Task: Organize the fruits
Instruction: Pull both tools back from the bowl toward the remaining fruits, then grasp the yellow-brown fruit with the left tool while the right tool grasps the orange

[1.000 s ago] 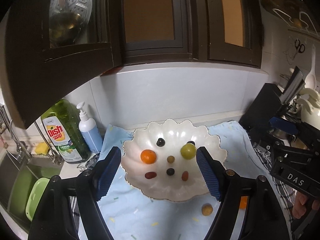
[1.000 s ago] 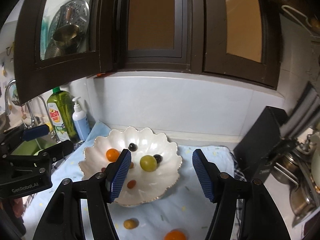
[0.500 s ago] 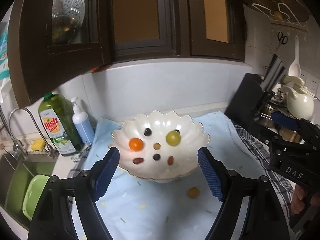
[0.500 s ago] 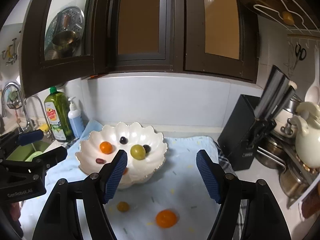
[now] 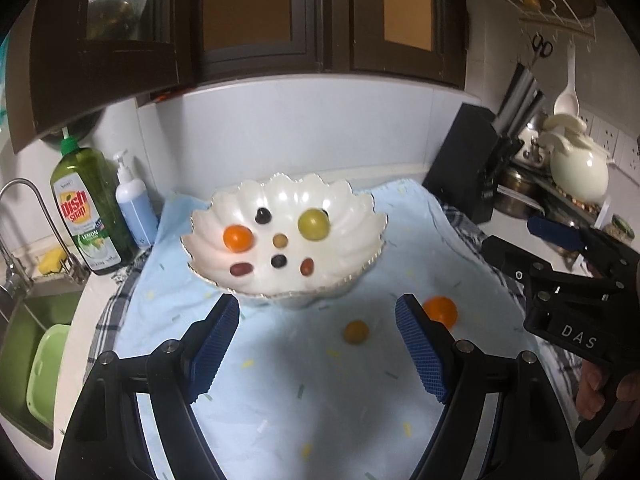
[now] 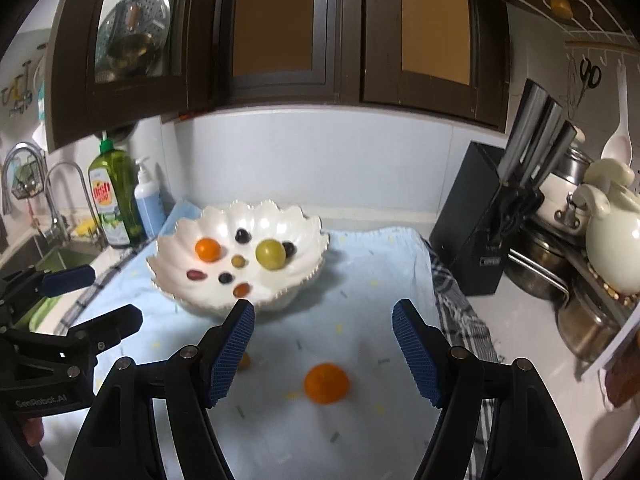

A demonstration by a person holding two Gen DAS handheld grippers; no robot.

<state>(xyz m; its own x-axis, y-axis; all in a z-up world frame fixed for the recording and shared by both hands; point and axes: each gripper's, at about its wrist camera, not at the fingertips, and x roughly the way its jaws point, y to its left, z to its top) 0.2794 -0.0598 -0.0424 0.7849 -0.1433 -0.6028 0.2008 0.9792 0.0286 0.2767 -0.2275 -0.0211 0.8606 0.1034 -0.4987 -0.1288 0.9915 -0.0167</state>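
A white scalloped bowl (image 5: 360,216) (image 6: 304,224) stands on a light blue cloth (image 5: 280,400) (image 6: 360,280) and holds several small fruits, among them a green one (image 5: 314,224) (image 6: 271,254) and an orange one (image 5: 238,238) (image 6: 208,249). On the cloth in front of the bowl lie an orange fruit (image 5: 440,311) (image 6: 326,382) and a small yellow fruit (image 5: 356,332) (image 6: 243,360). My left gripper (image 5: 318,346) is open and empty, short of the bowl. My right gripper (image 6: 323,354) is open and empty, above the orange fruit. Each gripper shows at the edge of the other's view.
A green dish soap bottle (image 5: 86,216) and a blue pump bottle (image 5: 134,208) stand left of the bowl, beside the sink (image 5: 28,332). A black knife block (image 6: 484,232), a cream jug (image 6: 616,240) and metal pots (image 6: 588,320) stand at the right. Dark cabinets hang above.
Both grippers have drawn back from the bowl. The bowl looks smaller and farther. The orange fruit and the yellow fruit on the cloth have come into fuller view.
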